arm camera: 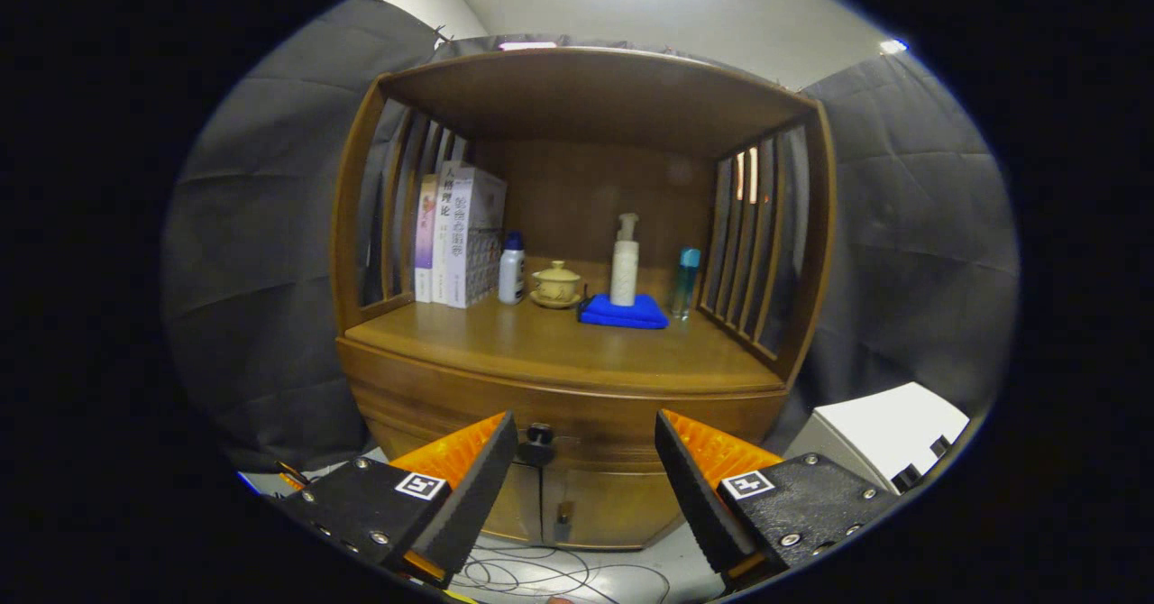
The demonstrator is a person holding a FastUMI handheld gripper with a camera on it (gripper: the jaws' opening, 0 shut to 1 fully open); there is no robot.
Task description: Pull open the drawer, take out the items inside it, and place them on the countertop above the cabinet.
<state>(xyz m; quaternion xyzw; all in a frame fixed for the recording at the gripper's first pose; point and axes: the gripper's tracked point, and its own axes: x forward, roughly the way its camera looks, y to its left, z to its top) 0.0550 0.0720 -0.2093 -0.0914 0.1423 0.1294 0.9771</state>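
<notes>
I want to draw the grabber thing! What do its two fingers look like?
The gripper has two wedge-shaped fingers, orange and ridged on the outside, with black textured pads facing each other. Each sits on a black block with silver screws and a small black-and-white square marker.

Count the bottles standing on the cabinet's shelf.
3: a white bottle beside the books, a pump bottle on the blue cloth, a teal bottle right of it.

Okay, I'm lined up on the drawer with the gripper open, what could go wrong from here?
1. The drawer knob is small and sits near one finger, not centred in the open gripper; closing now may miss or slip off it.
2. The countertop already holds a cloth, pump bottle and teacup; placing items could topple them.
</notes>
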